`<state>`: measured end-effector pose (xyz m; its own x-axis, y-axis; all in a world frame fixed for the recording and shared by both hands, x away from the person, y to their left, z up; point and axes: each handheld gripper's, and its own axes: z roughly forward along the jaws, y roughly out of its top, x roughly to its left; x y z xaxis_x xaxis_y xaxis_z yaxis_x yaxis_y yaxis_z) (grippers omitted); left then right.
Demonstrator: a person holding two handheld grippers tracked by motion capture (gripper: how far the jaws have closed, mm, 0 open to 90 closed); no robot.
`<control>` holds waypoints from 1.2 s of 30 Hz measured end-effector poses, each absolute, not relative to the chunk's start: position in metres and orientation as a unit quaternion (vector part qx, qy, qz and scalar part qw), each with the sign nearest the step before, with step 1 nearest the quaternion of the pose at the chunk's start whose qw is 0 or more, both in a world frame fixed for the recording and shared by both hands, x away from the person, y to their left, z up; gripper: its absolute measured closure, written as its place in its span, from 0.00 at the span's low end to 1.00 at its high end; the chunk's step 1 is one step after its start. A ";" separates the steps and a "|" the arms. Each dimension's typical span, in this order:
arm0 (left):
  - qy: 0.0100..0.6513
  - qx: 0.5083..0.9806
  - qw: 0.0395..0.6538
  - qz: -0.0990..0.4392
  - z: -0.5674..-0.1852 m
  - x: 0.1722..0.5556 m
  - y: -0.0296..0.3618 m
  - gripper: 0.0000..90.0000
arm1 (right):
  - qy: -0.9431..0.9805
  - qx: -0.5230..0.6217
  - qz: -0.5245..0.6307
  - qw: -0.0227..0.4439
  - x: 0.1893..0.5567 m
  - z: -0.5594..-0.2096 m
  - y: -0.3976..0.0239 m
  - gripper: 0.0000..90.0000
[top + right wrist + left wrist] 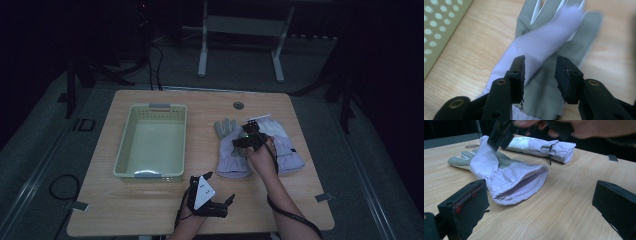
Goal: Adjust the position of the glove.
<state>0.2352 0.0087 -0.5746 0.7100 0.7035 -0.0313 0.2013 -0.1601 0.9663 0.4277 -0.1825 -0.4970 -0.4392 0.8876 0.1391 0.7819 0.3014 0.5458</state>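
A pale wooden surface (150, 210) stands in a dim room, a grey floor around it. Two lilac gloves (235, 147) lie right of a green basket (150, 142). The right gripper (252, 134) hangs over them, fingers partly apart, pressing nothing. The left gripper (212, 192) rests near the front edge, fingers wide, empty.

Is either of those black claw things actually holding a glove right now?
No. The right gripper has its fingers parted over the near glove; the left gripper is open, holding nothing.
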 end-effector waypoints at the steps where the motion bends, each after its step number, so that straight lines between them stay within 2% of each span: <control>1: 0.311 0.729 0.569 0.220 -0.575 0.236 0.009 0.01 | 0.805 0.511 0.282 0.104 0.427 -0.492 -0.188 0.65; 8: 0.311 0.730 0.568 0.221 -0.575 0.235 0.009 0.01 | 0.822 0.464 0.299 0.138 0.431 -0.466 -0.224 0.62; 16: 0.313 0.729 0.568 0.219 -0.575 0.236 0.009 0.01 | 0.839 0.422 0.311 0.146 0.434 -0.457 -0.269 0.60; 27: 0.313 0.730 0.566 0.221 -0.575 0.236 0.009 0.01 | 0.829 0.425 0.325 0.163 0.443 -0.464 -0.338 0.54; 32: 0.313 0.730 0.566 0.220 -0.575 0.236 0.009 0.01 | 0.824 0.441 0.319 0.154 0.451 -0.474 -0.346 0.54; 36: 0.313 0.730 0.566 0.220 -0.575 0.236 0.009 0.01 | 0.828 0.448 0.312 0.127 0.456 -0.492 -0.346 0.54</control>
